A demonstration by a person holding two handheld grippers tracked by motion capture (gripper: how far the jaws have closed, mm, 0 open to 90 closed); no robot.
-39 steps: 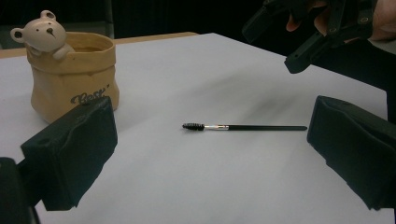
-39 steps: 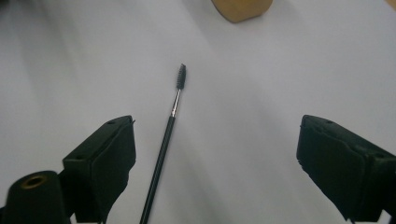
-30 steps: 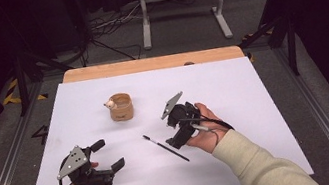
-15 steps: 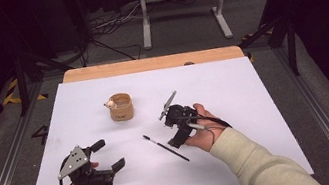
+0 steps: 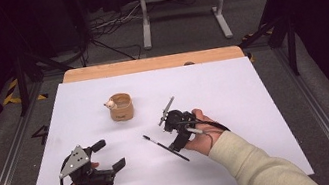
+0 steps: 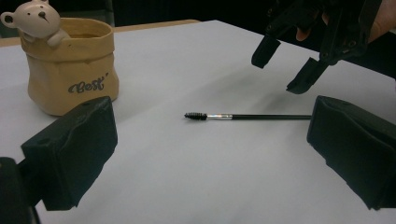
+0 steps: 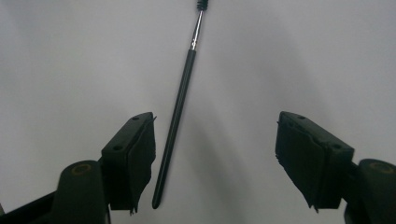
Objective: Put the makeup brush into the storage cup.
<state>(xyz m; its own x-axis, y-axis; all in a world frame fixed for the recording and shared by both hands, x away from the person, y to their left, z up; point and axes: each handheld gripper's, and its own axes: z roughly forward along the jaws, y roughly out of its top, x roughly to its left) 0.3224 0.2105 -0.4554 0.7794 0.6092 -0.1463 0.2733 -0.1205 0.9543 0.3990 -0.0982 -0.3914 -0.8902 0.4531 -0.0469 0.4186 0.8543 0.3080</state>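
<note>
A: Status? Anything picked up?

B: No. Brush [image 5: 165, 146] lies flat on the table [image 5: 256, 107], bristle end toward the cup [image 5: 121, 107]. Right gripper [image 5: 178, 138] hangs over the handle end with jaws spread, nothing between them touching yet. In the right gripper view the brush [image 7: 180, 105] handle sits between the jaws, close beside the left one, off centre.

A: Left side?

B: Left gripper [image 5: 107, 158] rests low near the table's front edge, jaws spread, empty, well apart from the brush. Its view looks across at the brush [image 6: 243, 116] and the cup [image 6: 70, 70].

A: So what's left?

B: Pretty much all of it, I'd guess: close on the handle, lift, then likely drop it in the cup. That's my read, cup is the only container around.

A: Obstacles?

B: Nothing between brush and cup. Cup has a little bear [image 6: 35, 21] on its rim, could snag on the way in. Thin handle lying flat might be awkward to pinch, and the off-centre jaws could nudge it.
</note>
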